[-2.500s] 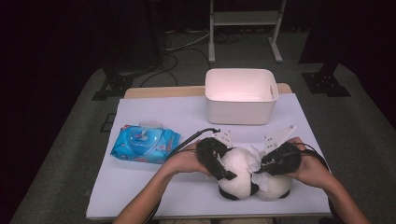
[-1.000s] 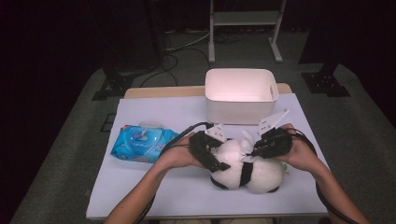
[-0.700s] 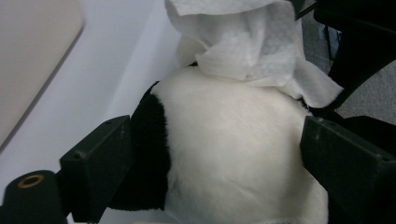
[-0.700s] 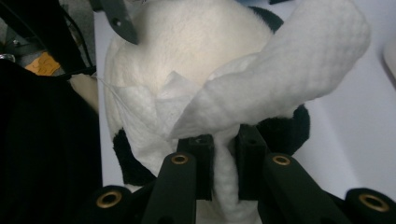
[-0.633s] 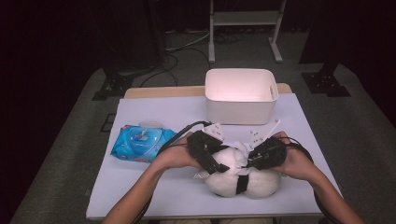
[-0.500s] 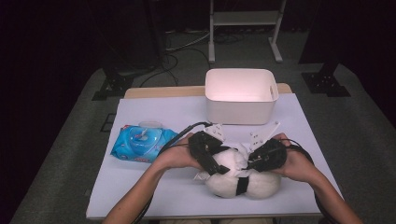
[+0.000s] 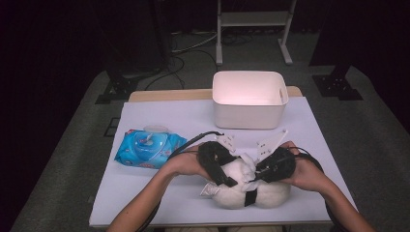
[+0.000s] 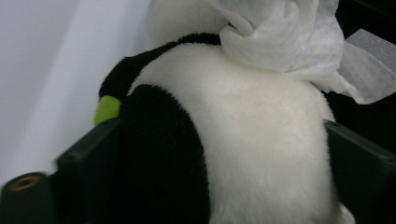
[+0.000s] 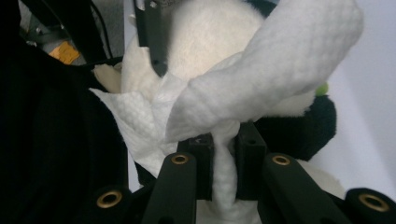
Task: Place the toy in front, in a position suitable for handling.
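both forearms come in from six o'clock, hands angled toward each other over the plush panda (image 7: pixel 251 191) lying at the table's (image 7: pixel 159 121) near edge. the left gripper (image 7: pixel 218 164) straddles the panda's body, jaws having just narrowed slightly. the right gripper (image 7: pixel 270 166), at three o'clock of it, pinches a white wipe (image 9: pixel 261 88) tight.

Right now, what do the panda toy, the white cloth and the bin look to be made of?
Panda toy: plush, its fuzzy black-and-white pile visible. White cloth: probably a nonwoven wipe, with dimpled embossing and soft folds. Bin: likely moulded plastic, smooth matte white walls with a cut-out handle.
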The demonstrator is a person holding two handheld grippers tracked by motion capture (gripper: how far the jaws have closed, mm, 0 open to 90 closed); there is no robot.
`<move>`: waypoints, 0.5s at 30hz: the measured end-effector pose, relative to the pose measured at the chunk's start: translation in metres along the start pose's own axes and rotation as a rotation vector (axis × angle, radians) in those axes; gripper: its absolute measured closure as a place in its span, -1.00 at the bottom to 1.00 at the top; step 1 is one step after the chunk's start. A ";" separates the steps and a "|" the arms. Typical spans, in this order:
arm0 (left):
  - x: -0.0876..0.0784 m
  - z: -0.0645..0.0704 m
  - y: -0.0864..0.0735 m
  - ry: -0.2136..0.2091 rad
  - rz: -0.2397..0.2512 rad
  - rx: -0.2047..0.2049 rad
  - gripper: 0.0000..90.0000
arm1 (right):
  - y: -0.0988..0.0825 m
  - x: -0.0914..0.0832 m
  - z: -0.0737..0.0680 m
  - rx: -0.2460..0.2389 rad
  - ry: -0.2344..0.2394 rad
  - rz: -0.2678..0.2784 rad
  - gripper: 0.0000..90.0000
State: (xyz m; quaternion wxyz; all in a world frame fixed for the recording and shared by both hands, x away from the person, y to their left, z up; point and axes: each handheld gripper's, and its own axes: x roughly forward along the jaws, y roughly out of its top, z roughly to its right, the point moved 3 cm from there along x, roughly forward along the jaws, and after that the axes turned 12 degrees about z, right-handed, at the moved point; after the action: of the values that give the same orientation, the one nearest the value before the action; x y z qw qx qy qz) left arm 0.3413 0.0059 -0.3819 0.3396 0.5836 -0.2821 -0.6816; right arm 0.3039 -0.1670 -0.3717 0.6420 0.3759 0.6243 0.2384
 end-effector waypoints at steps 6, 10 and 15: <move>-0.006 -0.007 0.022 0.013 0.000 0.046 -0.53 | -0.002 -0.021 0.009 0.018 -0.053 0.078 0.75; -0.007 -0.010 0.037 0.041 -0.041 0.116 -0.51 | -0.003 -0.029 0.014 0.025 -0.082 0.098 0.74; -0.013 -0.016 0.045 0.080 -0.071 0.159 -0.51 | 0.002 -0.033 0.022 0.027 -0.108 0.108 0.73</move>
State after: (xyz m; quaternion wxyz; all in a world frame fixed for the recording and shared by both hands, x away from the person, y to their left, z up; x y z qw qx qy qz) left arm 0.3646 -0.0110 -0.3416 0.2786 0.6453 -0.3007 -0.6446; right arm 0.3219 -0.1953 -0.3507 0.6557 0.4300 0.5708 0.2437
